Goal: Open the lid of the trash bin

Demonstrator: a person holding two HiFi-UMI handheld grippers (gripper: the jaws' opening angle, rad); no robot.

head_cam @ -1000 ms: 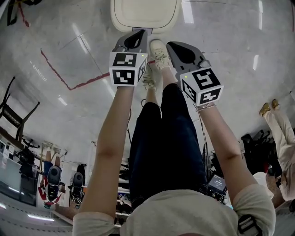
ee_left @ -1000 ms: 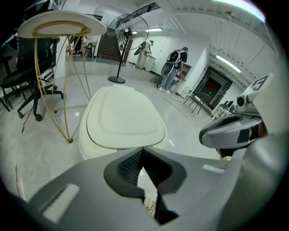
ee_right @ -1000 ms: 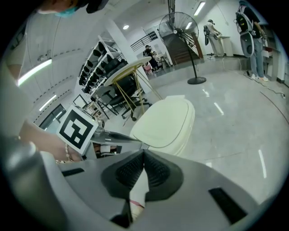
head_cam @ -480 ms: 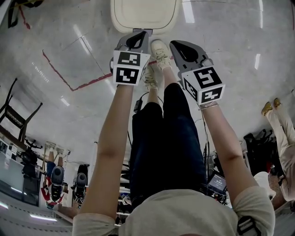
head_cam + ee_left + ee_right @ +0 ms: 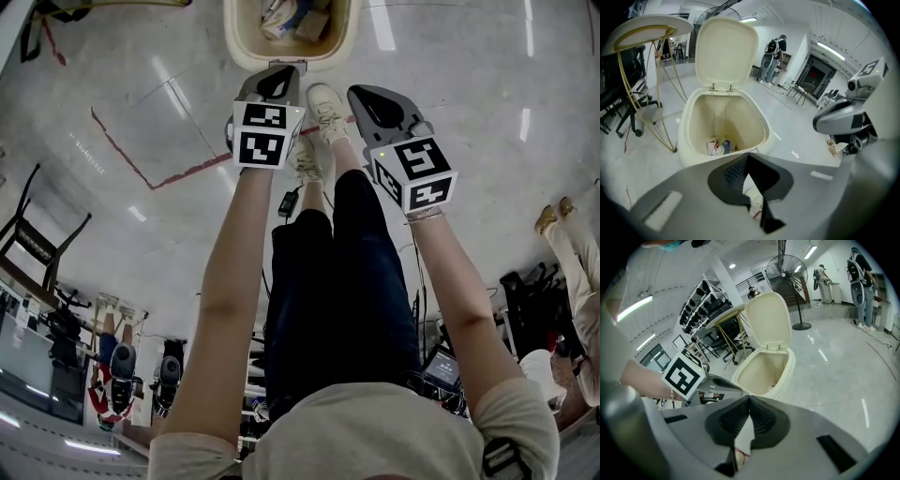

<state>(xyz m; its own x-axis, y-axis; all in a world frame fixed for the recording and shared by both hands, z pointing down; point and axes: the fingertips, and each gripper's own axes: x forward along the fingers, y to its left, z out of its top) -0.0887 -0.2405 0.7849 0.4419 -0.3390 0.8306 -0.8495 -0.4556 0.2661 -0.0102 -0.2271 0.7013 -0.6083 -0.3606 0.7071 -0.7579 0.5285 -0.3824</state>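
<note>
The cream trash bin [image 5: 242, 49] stands at the top of the head view with its inside showing and some rubbish [image 5: 286, 17] in the bottom. In the left gripper view its lid [image 5: 726, 51] is raised upright on the back hinge above the rim [image 5: 759, 126]. The right gripper view shows the same raised lid [image 5: 771, 319] and bin [image 5: 783, 373]. My left gripper [image 5: 277, 73] hovers just short of the bin's front, shut and holding nothing. My right gripper [image 5: 364, 96] is beside it, also shut and holding nothing. A white shoe [image 5: 323, 101] reaches toward the bin's base.
A red tape line [image 5: 150, 155] crosses the floor on the left. A round table on thin gold legs [image 5: 647, 28] stands left of the bin, and a chair [image 5: 28, 234] further off. A floor fan [image 5: 787, 273] and people [image 5: 771, 51] are in the background.
The bin's lid has gone from closed to raised, so the inside and the rubbish now show. Both grippers have barely moved.
</note>
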